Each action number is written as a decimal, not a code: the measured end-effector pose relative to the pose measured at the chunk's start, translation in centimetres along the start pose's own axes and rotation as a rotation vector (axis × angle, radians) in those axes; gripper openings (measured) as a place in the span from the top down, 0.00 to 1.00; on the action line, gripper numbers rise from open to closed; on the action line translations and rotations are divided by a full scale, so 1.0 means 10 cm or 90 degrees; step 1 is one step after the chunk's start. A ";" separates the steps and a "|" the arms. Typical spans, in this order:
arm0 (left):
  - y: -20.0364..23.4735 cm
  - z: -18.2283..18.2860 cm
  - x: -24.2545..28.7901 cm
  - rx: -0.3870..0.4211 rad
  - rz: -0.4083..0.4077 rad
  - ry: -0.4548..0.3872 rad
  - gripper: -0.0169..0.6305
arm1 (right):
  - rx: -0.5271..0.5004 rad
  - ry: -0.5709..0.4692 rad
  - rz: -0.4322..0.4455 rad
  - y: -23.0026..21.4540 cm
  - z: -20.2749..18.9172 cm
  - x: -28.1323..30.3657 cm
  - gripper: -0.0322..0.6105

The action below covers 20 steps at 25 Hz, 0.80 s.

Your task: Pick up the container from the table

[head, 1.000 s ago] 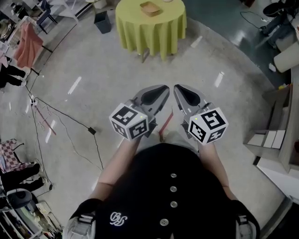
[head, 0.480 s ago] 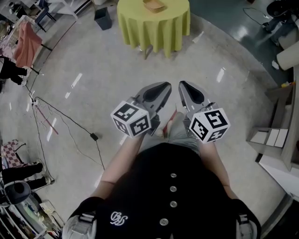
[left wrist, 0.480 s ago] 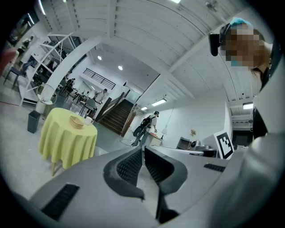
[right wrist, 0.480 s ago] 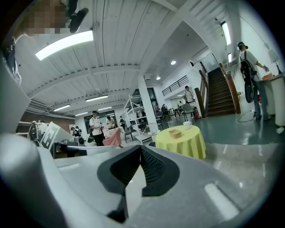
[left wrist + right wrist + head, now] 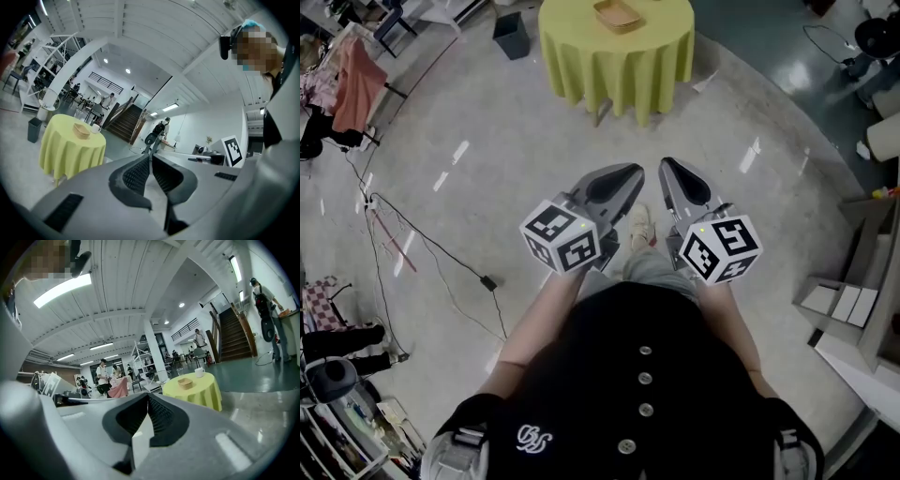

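- The left tool (image 5: 630,176) and the right tool (image 5: 668,171) are each pressed together and empty, held level at chest height. If they arrive like that, they'd shove the container rather than take it.
- A black cable (image 5: 487,281) trails over the floor to the left, and a stray step could snag it.
- The tan container (image 5: 617,14) sits on the yellow-clothed round desk (image 5: 619,61), well ahead. A white cup (image 5: 200,372) just beside it could get knocked, or the cloth dragged.

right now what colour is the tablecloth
Yellow-green tablecloth, plain, clearest in the head view.
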State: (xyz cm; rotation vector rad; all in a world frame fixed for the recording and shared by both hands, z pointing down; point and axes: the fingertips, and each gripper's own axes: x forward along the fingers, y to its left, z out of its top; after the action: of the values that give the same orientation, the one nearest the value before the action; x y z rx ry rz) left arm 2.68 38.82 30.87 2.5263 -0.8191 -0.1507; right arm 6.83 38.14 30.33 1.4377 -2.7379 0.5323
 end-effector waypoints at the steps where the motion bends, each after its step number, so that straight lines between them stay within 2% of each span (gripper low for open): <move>1: 0.07 0.06 0.08 0.004 0.002 -0.003 0.93 | -0.002 0.000 0.009 -0.07 0.05 0.11 0.95; 9: 0.63 0.59 0.81 0.022 0.027 -0.024 0.93 | -0.008 0.002 0.063 -0.64 0.48 0.85 0.95; 13: 0.84 0.82 1.17 -0.007 0.017 -0.043 0.93 | -0.009 0.000 0.072 -0.95 0.67 1.14 0.95; 20: 1.15 1.00 1.63 -0.019 0.031 -0.050 0.93 | 0.002 0.007 0.080 -1.42 0.85 1.47 0.95</move>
State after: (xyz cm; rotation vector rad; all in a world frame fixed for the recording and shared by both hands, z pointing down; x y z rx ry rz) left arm 7.54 17.20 28.18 2.4834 -0.9015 -0.2465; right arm 10.93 16.43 28.85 1.2654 -2.8328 0.5458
